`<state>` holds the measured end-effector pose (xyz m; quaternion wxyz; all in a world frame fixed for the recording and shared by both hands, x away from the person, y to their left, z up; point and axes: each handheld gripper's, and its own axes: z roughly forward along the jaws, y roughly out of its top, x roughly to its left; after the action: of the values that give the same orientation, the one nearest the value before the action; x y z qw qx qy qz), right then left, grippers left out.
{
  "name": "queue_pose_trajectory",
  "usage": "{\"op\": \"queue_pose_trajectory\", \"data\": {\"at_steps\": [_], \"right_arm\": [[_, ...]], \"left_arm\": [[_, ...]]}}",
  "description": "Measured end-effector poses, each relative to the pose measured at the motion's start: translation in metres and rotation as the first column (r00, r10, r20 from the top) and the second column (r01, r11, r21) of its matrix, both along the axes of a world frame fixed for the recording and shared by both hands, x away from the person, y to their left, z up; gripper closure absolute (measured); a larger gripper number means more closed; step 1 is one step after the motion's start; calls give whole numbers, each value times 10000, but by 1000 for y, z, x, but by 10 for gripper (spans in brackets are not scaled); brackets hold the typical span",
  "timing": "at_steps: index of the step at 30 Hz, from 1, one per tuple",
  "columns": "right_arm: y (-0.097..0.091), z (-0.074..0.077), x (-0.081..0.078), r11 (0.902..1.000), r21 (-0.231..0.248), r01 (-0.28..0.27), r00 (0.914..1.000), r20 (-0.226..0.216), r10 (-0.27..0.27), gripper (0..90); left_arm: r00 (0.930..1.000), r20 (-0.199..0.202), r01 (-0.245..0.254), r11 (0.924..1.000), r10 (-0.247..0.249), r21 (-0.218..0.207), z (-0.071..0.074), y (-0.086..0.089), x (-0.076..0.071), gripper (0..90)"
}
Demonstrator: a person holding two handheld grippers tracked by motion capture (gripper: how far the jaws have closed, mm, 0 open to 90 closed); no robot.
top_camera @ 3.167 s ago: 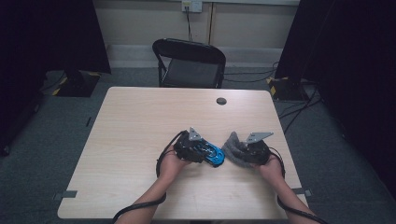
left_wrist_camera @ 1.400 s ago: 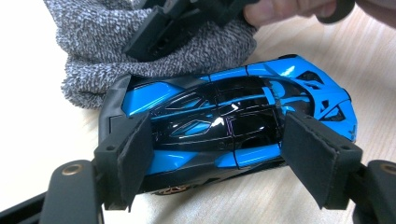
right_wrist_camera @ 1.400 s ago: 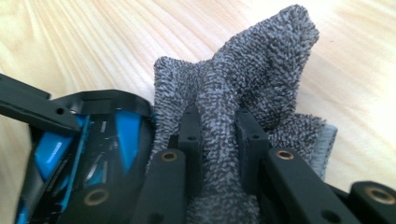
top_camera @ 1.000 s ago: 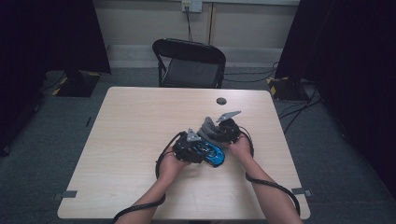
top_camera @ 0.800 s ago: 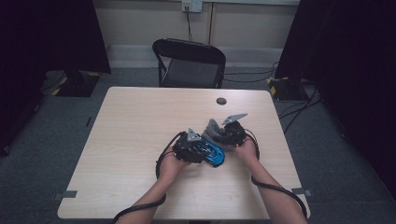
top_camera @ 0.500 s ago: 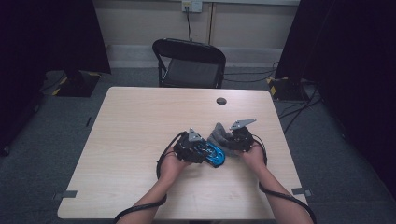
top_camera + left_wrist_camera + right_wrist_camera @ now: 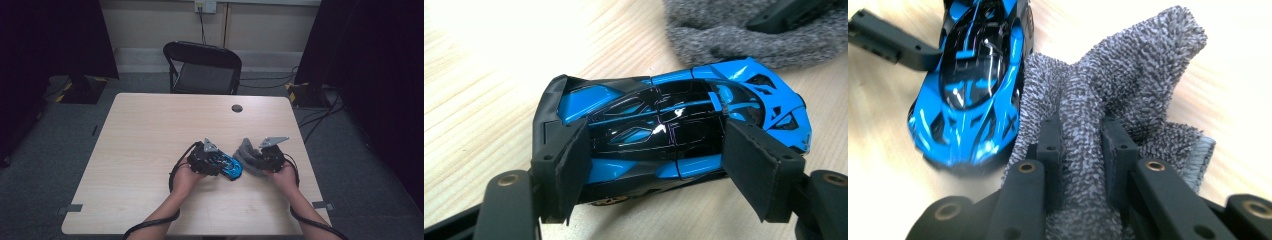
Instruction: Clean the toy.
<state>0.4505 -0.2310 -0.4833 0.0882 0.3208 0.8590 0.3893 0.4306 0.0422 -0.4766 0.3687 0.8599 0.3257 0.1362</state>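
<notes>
Both forearms entered from the frame's bottom; left hand-held gripper (image 7: 223, 165) clamped at centre, right hand-held gripper (image 7: 254, 159) pinched shut beside it.

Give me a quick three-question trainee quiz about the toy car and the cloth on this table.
1. True or false: the left tool clamps the blue toy car across its sides.
2. What does the right tool pinch? A) grey cloth B) the car C) nothing
3. What stands beyond the table's far edge?

Key:
1. True. Its pads sit against both flanks of the car.
2. A. A fold of cloth is squeezed between the jaws, next to the car's nose.
3. A black folding chair.
</notes>
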Motion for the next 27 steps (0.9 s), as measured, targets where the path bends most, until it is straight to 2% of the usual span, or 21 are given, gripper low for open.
{"op": "queue_pose_trajectory", "data": {"at_steps": [5,8,14,18,23,27], "right_arm": [[-10,2,-9,9999,68,119,9999,-73,-119,744],[-21,7,-17,9997,103,207,9998,-5,-207,744],[-30,20,-21,9986,298,427,9989,202,-433,744],[-29,27,-21,9986,373,375,9990,244,-385,743],[-23,34,-19,9989,418,209,9994,283,-221,744],[-14,41,-16,9989,476,9,9996,286,-22,744]], "left_arm": [[9999,-88,70,10000,-69,45,1,-2,0,272],[9998,-159,70,9999,-68,78,2,-4,0,270],[9998,-166,85,10000,-85,-27,1,-3,0,252],[9992,-322,226,9996,-232,-183,1,-3,-1,204],[9974,-537,465,9983,-483,-346,6,1,-3,212],[9979,-358,521,9976,-538,-450,16,11,-7,224]]}}
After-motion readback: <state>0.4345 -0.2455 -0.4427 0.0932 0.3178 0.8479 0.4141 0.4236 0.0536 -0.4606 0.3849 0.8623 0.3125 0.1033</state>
